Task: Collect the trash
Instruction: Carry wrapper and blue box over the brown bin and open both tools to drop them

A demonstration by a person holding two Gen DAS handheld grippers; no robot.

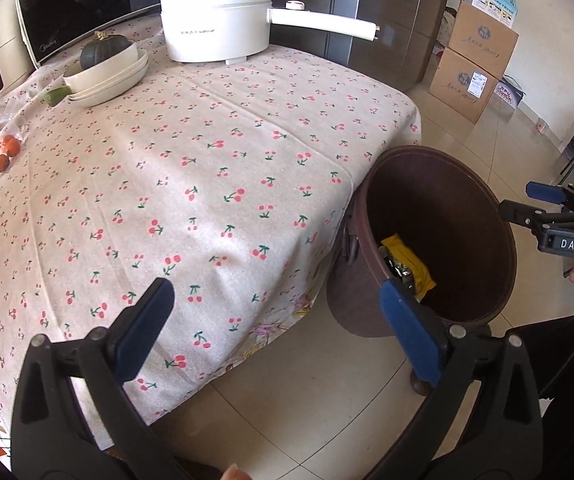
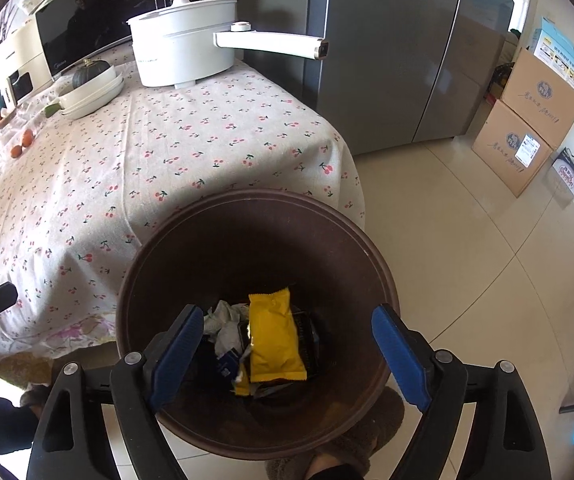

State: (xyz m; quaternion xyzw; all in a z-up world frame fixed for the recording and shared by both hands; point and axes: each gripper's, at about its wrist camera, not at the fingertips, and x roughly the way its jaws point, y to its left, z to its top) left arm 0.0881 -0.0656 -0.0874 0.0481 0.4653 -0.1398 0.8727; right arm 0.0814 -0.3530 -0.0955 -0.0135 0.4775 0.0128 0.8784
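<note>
Left gripper: jaws wide apart, nothing between the pads. Hangs above the near edge of the table, pointing steeply down at the cherry-print cloth and the floor tiles beyond it.

Right gripper: jaws apart, nothing clamped. Hangs directly over the mouth of the brown bin, pointing steeply down into it.

Location of trash: lies at the bottom of the bin, well below the right pads. Comprises a yellow packet, crumpled white paper to its left and a dark wrapper beneath its right side. No loose trash identifiable on the visible cloth; a small green item beside the stacked plates too unclear to classify.

Governing relation: bin stands on the floor just beside the table corner, to the right of the left gripper and straight below the right one. Right hand therefore nearer the bin; left hand nearer the table surface.

Long axis of the yellow packet: runs away from the right wrist camera, crosswise to the line between the two pads.

Judgement: drop-off apparently complete. Next pick, if any, probably falls to the left hand, with a reach up the table towards the plates and the white pot. Confirm the target before closing.
</note>
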